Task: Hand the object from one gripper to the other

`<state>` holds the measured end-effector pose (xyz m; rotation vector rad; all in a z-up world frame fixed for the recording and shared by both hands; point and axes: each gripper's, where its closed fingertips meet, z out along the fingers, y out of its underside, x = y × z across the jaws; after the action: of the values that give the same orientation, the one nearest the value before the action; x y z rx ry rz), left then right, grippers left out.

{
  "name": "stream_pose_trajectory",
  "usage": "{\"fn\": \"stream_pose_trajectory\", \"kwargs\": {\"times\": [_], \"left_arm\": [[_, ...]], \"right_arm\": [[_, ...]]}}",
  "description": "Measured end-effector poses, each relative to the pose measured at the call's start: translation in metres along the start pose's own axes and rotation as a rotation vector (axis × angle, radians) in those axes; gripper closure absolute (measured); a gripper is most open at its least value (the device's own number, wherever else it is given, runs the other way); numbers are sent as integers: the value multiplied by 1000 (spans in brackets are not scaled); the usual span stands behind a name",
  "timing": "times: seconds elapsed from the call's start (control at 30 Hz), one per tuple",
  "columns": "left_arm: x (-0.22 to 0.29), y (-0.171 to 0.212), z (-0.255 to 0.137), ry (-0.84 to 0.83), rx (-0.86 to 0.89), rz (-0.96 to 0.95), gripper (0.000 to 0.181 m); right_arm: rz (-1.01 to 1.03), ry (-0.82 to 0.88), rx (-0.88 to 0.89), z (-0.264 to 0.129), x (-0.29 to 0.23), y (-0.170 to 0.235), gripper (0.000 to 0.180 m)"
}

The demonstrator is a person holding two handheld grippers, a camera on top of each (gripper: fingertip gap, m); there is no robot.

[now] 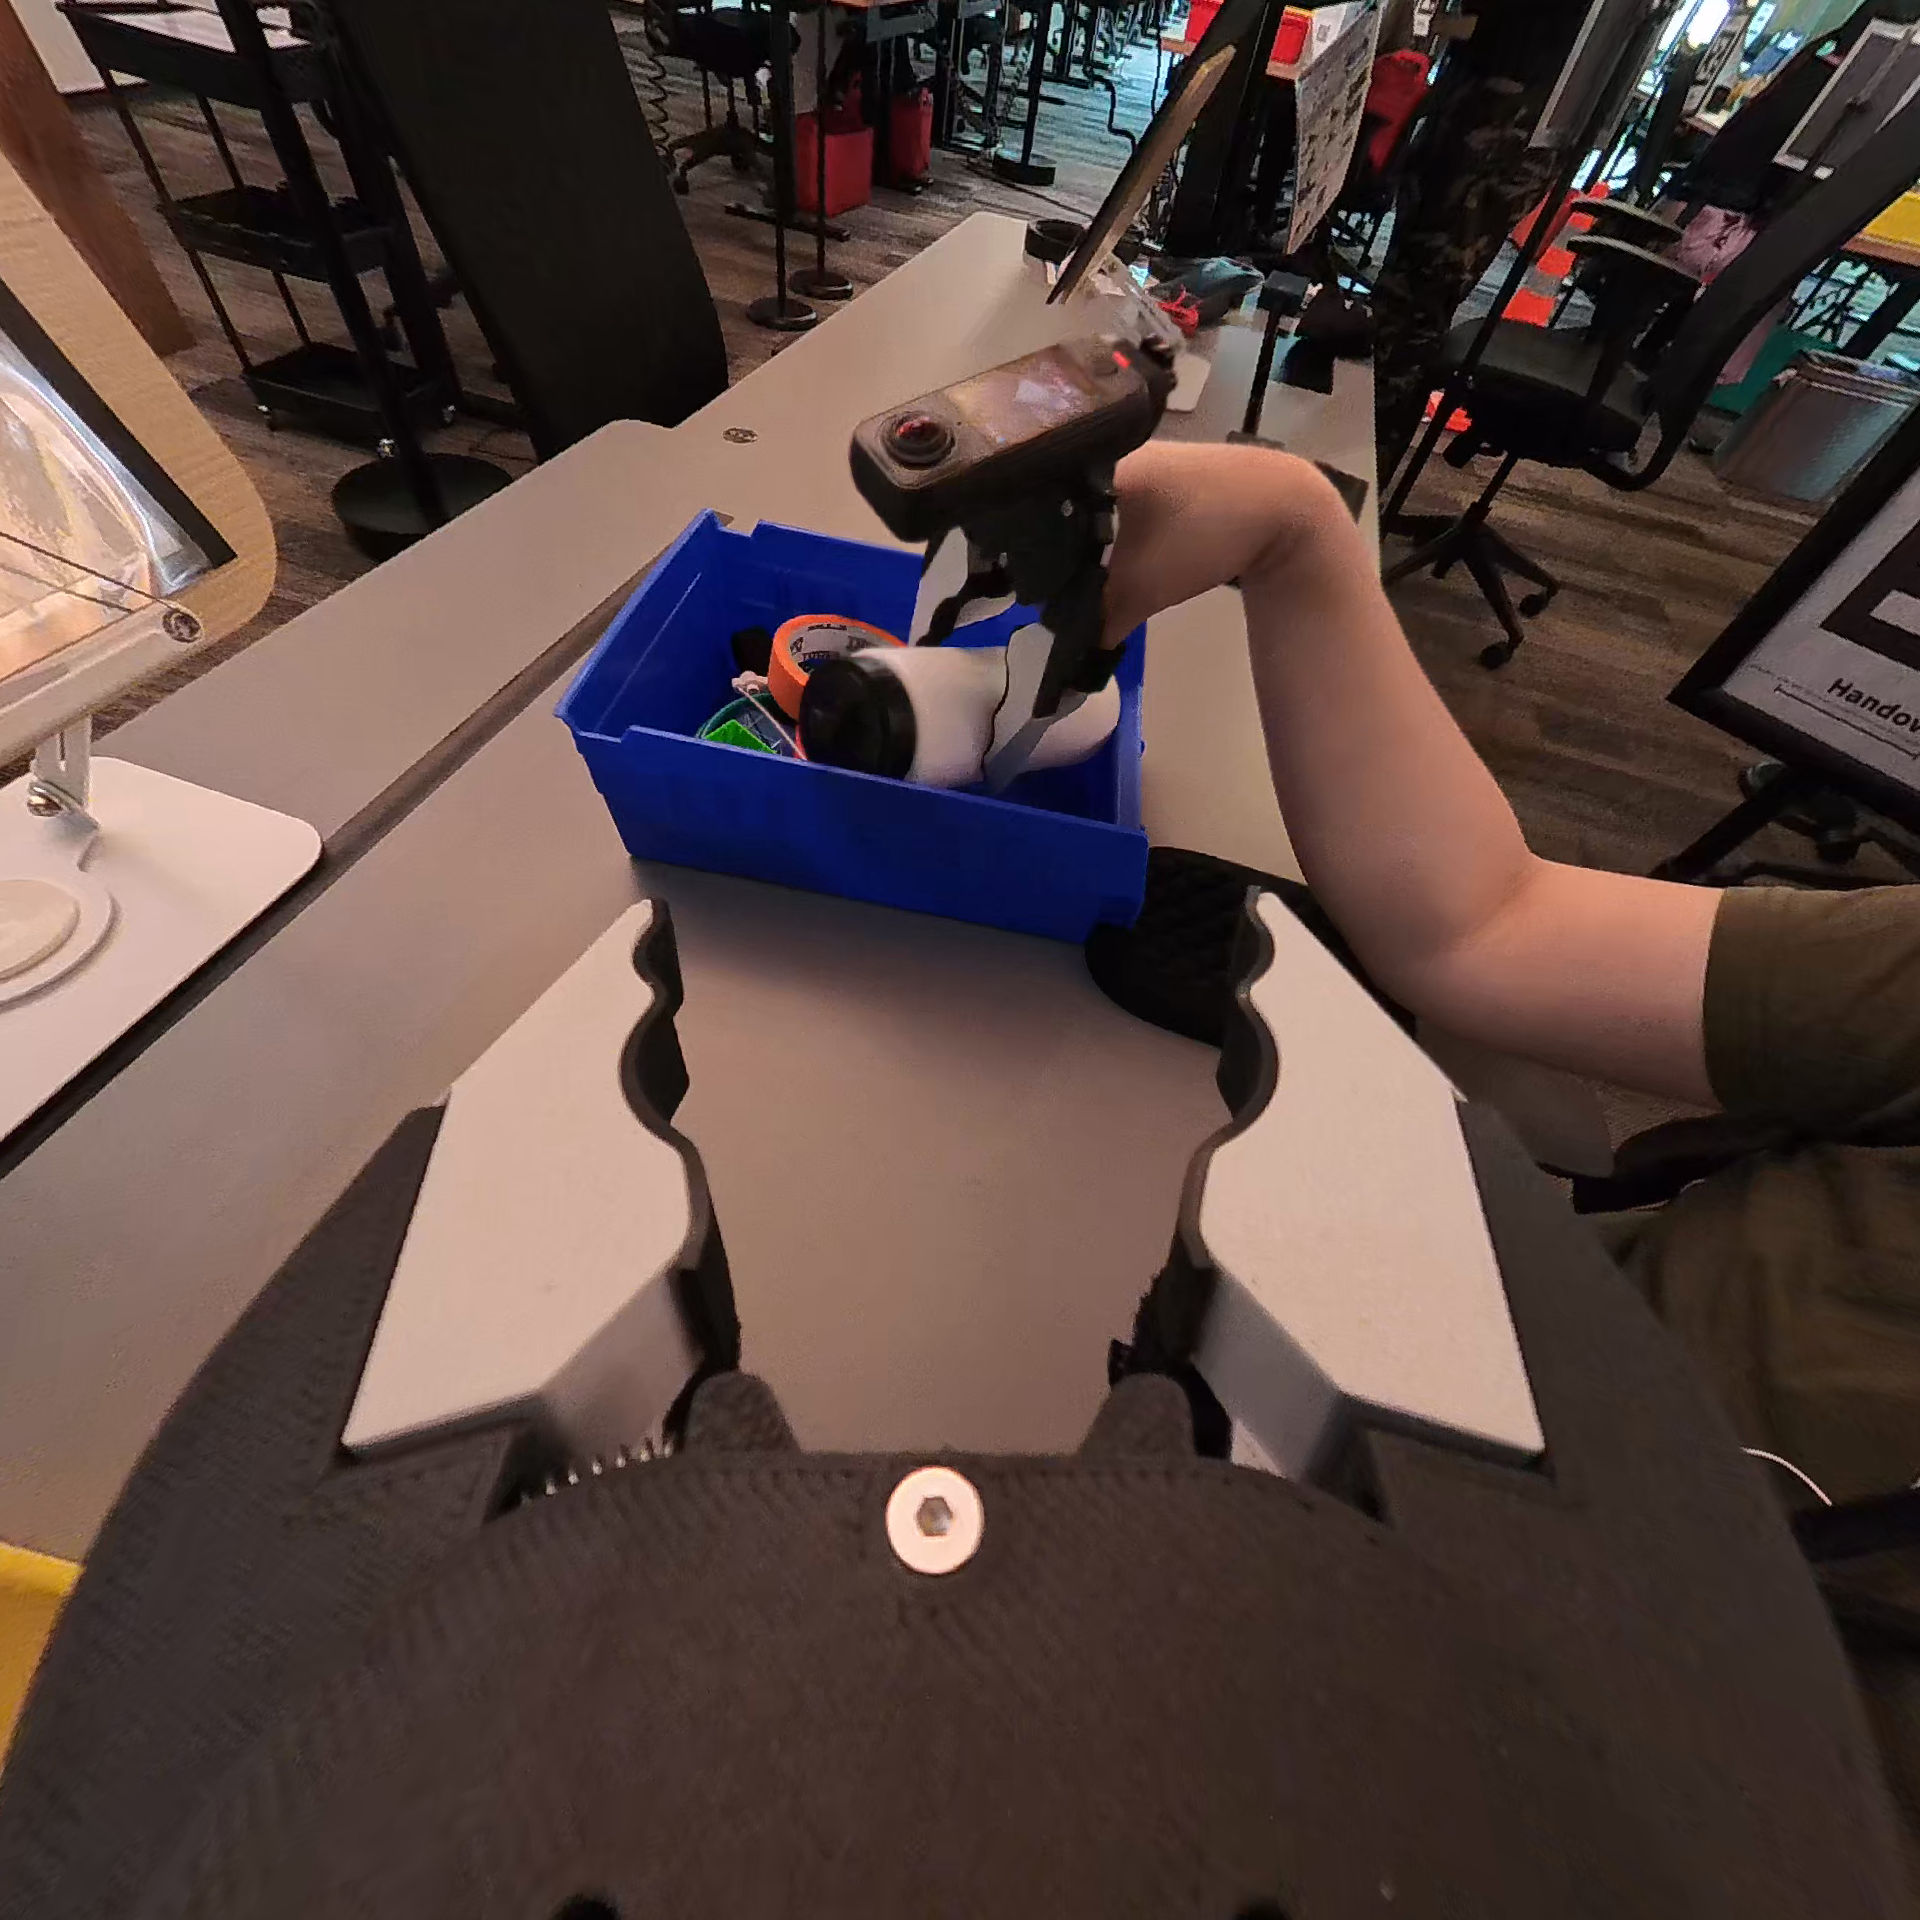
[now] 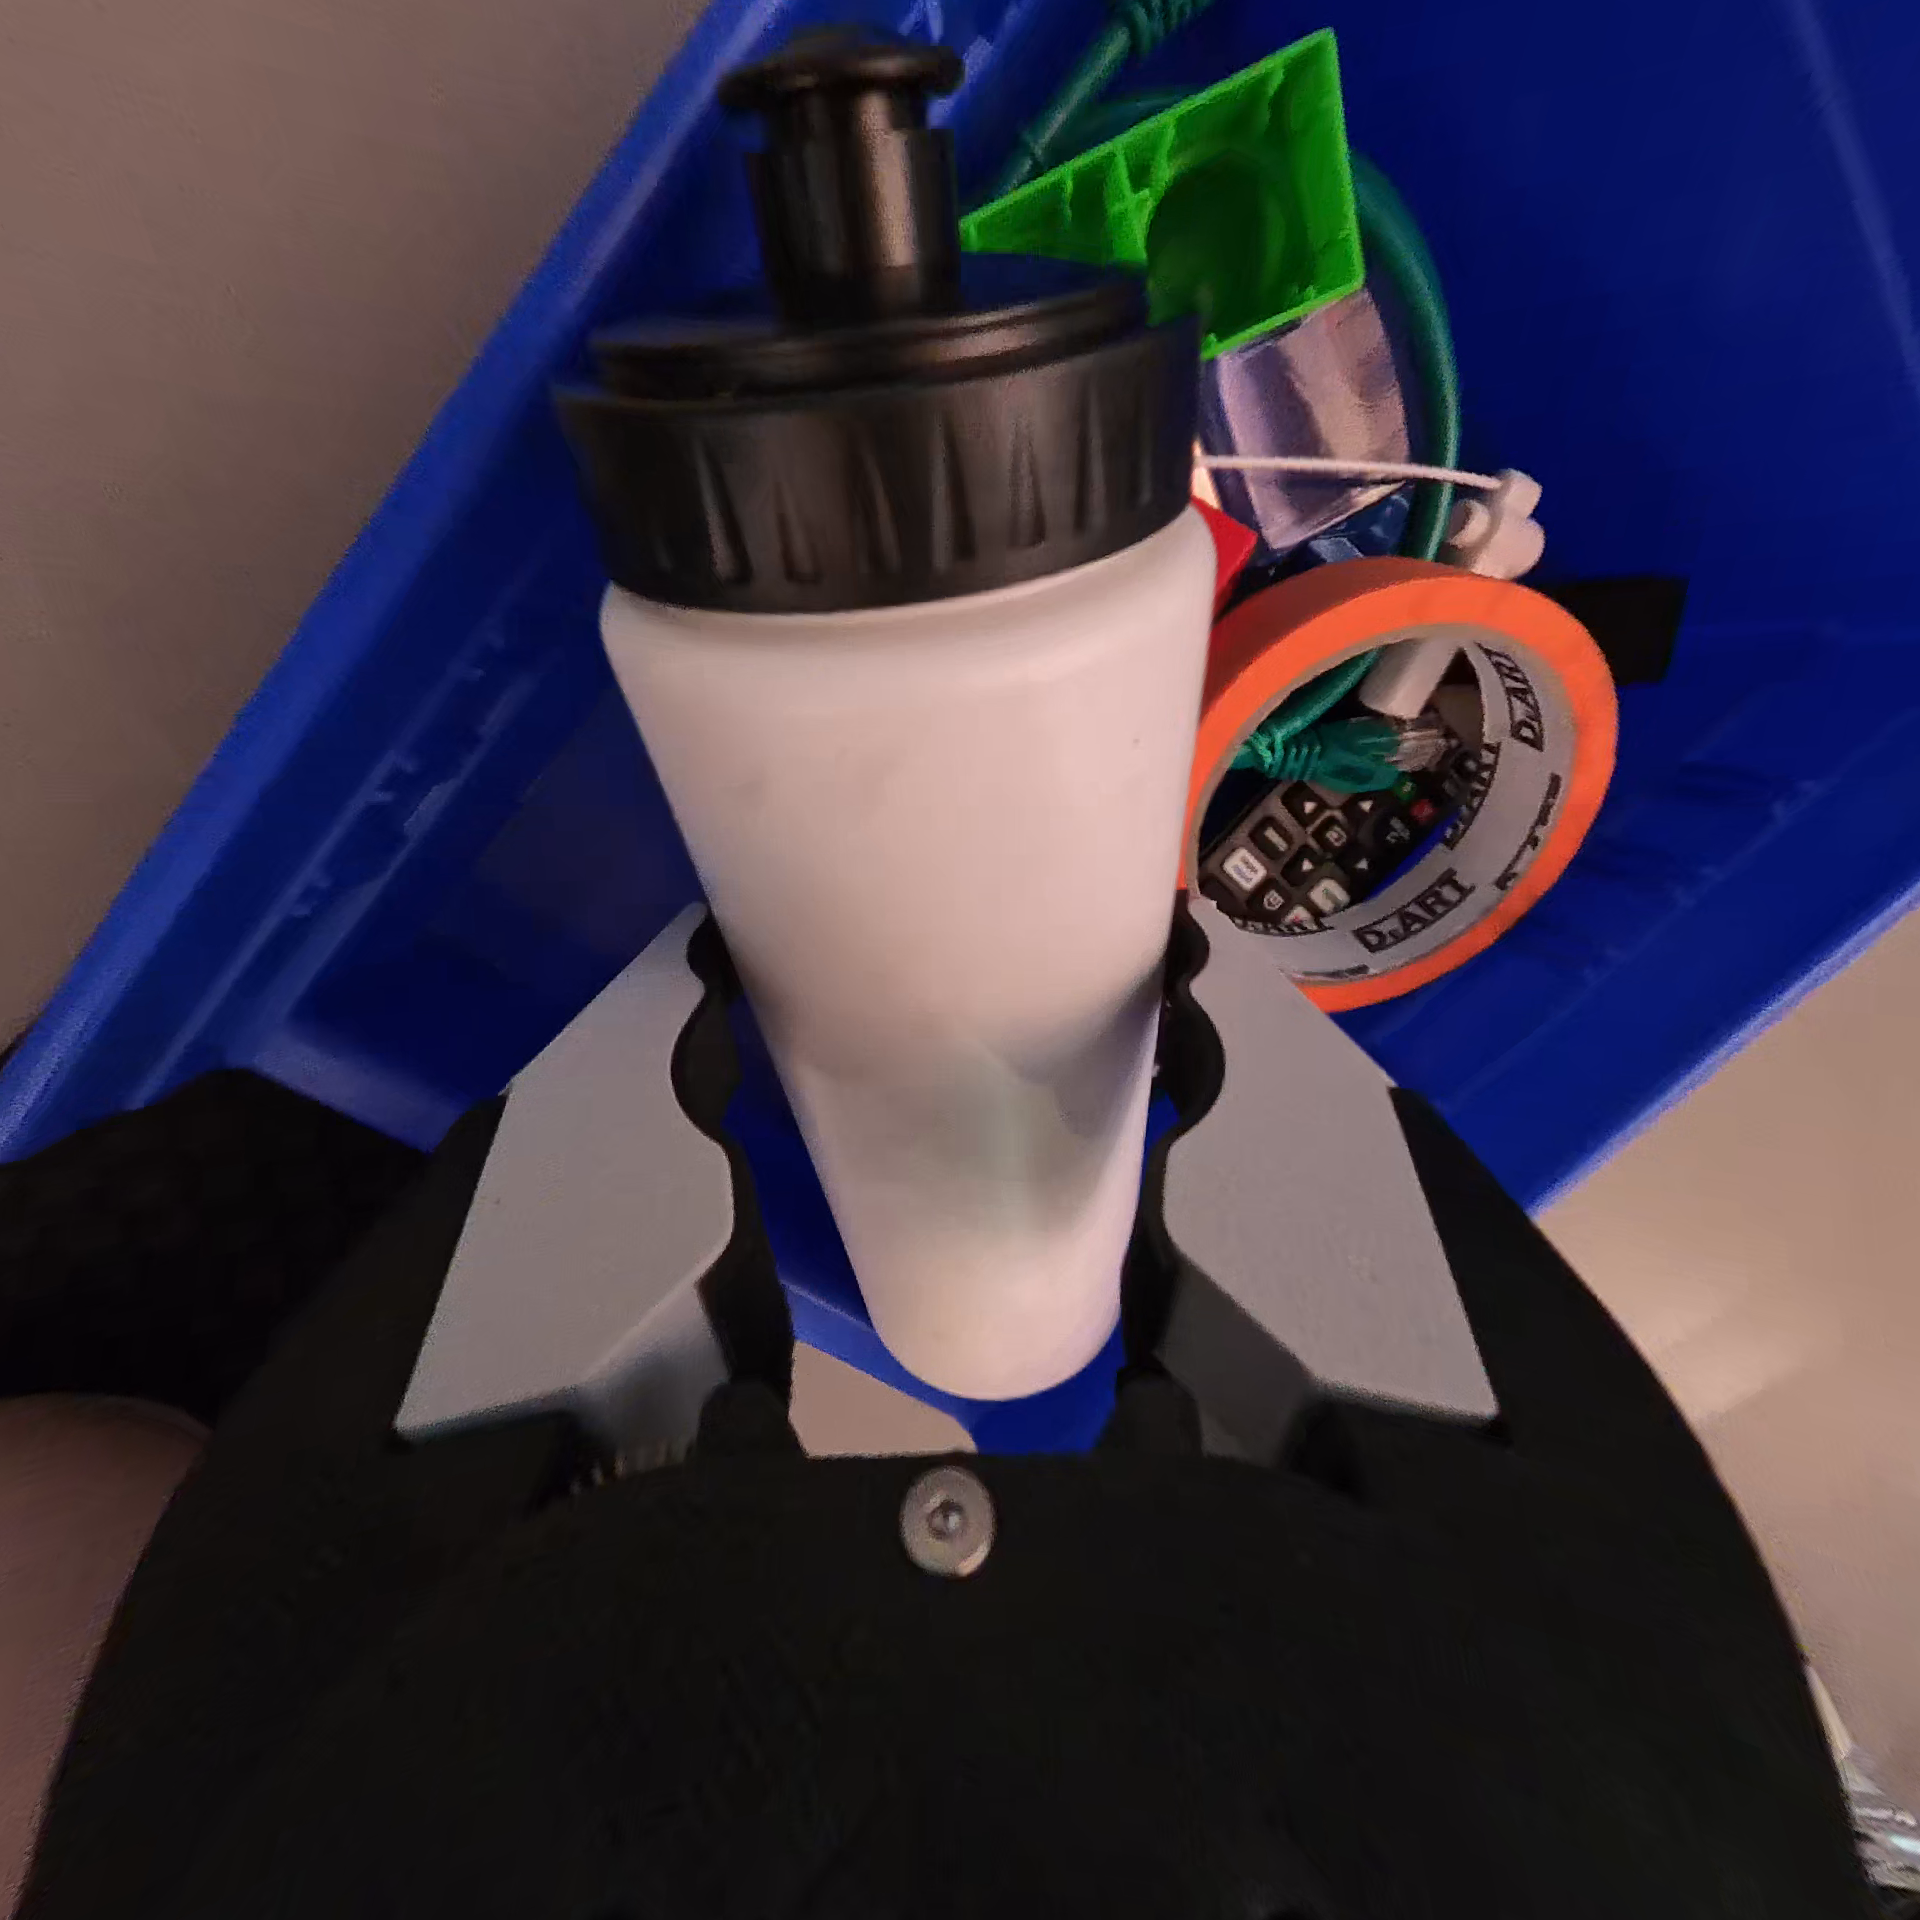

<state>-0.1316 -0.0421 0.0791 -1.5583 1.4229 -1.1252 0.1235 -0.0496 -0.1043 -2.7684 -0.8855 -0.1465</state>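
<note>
A white bottle (image 2: pixel 914 831) with a black cap lies tilted in a blue bin (image 2: pixel 416 779), cap toward the bin's near wall. My right gripper (image 2: pixel 945 935) is shut on the bottle's body, one finger on each side. In the left wrist view the right gripper (image 1: pixel 997 665) reaches down into the bin (image 1: pixel 862 831) from the right and grips the bottle (image 1: pixel 935 717). My left gripper (image 1: pixel 951 914) is open and empty, above the grey table (image 1: pixel 935 1143) just in front of the bin.
The bin also holds an orange tape roll (image 2: pixel 1558 675), a green plastic part (image 2: pixel 1195 197), a green cable and a remote (image 2: pixel 1309 842). A black textured round object (image 1: pixel 1164 945) sits by the bin's right corner. A white stand base (image 1: pixel 135 883) is at the left. A person's arm (image 1: pixel 1382 790) crosses the right. Some 30 centimeters of space lies between my two pairs of fingers.
</note>
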Motion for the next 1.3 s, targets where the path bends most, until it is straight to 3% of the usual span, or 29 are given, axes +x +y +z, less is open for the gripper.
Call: {"fn": "stream_pose_trajectory", "kwargs": {"times": [0.37, 0.5, 0.6, 0.7, 0.83, 1.0, 1.1, 1.3], "left_arm": [[-10, 0, -8, -21, 4, -21, 75], [-48, 4, -48, -217, -6, -35, 74], [-92, 56, -89, -425, -233, -123, 76], [-130, 121, -129, -603, -480, -312, 102], [-175, 156, -133, -672, -465, -511, 114], [-208, 218, -128, -758, -678, -600, 128], [-221, 231, -122, -795, -710, -582, 136], [-234, 250, -114, -819, -763, -575, 136]], "right_arm": [[88, 15, -89, 17, 5, -2, 95], [142, -3, 55, -8, 5, -14, 93], [98, 110, 270, -51, 16, -33, 93], [82, 248, 479, -100, 26, -49, 99], [58, 317, 640, -134, 25, -63, 106], [46, 335, 627, -130, 27, -67, 109], [39, 332, 603, -123, 29, -68, 110], [38, 321, 557, -111, 31, -65, 111]]}}
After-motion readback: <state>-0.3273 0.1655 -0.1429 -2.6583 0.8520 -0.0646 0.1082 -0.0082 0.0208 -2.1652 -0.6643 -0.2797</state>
